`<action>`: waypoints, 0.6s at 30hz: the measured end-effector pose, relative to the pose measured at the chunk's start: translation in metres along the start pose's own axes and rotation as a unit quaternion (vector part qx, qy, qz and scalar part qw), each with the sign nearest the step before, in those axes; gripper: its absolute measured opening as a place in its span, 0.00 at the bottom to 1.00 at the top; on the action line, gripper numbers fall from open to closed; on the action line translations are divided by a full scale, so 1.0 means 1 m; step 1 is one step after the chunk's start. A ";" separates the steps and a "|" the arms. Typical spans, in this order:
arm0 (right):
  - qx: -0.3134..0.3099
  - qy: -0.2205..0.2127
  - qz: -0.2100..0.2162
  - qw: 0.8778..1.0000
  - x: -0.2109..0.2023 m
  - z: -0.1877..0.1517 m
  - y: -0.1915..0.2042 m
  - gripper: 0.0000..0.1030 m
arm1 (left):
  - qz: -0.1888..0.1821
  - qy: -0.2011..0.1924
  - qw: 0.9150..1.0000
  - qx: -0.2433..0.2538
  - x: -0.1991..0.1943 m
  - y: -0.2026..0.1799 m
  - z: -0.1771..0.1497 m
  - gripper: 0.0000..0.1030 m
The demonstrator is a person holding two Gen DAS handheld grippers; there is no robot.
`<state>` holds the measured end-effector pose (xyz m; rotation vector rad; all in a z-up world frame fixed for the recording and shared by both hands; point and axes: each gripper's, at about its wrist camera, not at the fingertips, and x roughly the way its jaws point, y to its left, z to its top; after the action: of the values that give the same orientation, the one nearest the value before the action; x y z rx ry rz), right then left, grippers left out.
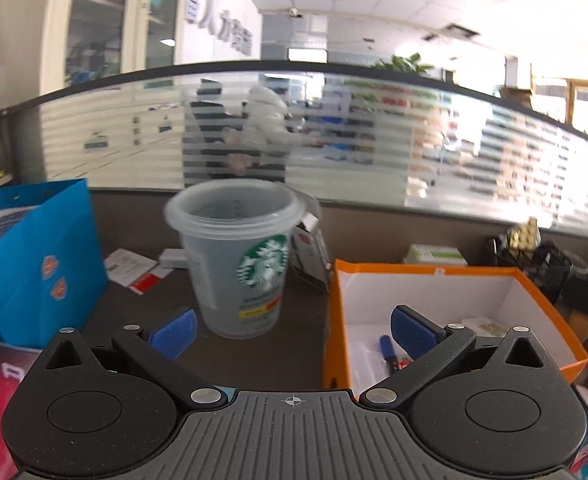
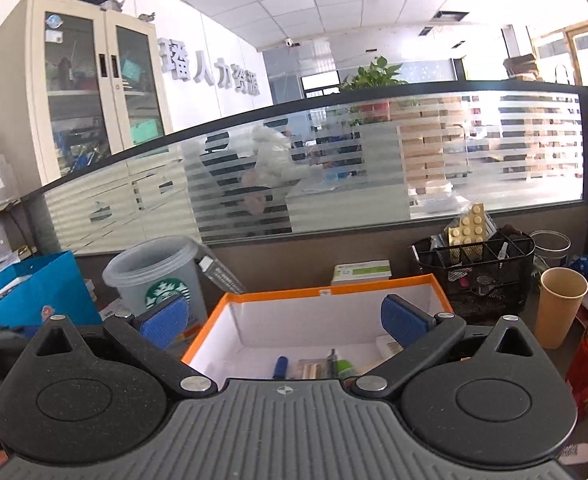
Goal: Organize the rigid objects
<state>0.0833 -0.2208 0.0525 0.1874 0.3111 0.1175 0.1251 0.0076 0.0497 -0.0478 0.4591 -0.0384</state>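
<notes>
Orange box [image 2: 334, 294]: stood open on the surface [image 1: 277, 344], small items inside.
Clear plastic cup [image 1: 235, 256]: upright, just left of the box.
Left gripper [image 1: 291, 330]: jaws spread wide, empty.
Right gripper [image 2: 285, 320]: jaws spread wide, empty, above the box.
Blue bag [image 1: 33, 256]: far left.

Clear gap between cup [image 1: 239, 256] and box [image 1: 446, 276]

My left gripper [image 1: 294, 330] has matt black plastic arms and ribbed blue pads [image 1: 175, 332]. At twelve o'clock stands a frosted, half-clear plastic cup [image 1: 233, 256]. At two o'clock, the orange box [image 1: 550, 320] looks like smooth cardboard, white inside. The blue bag [image 1: 37, 264] is smooth paper.
</notes>
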 end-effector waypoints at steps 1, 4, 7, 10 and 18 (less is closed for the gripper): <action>-0.003 0.000 -0.005 1.000 0.000 -0.003 0.005 1.00 | 0.005 -0.001 1.000 -0.010 -0.003 0.005 0.000 1.00; -0.011 -0.002 -0.012 1.000 -0.003 -0.011 0.019 1.00 | 0.010 -0.003 0.999 -0.034 -0.014 0.018 -0.001 1.00; -0.016 0.004 -0.008 1.000 -0.006 -0.017 0.030 1.00 | 0.015 -0.009 0.999 -0.040 -0.023 0.027 -0.001 1.00; -0.022 0.007 -0.002 1.000 -0.010 -0.020 0.039 1.00 | 0.017 -0.013 0.999 -0.042 -0.029 0.031 0.000 1.00; -0.045 -0.005 0.002 0.999 -0.024 -0.024 0.057 1.00 | 0.018 -0.023 0.999 -0.036 -0.040 0.034 0.000 1.00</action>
<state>0.0487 -0.1649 0.0487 0.0994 0.2941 0.1343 0.0901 0.0436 0.0654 -0.1112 0.4157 0.0154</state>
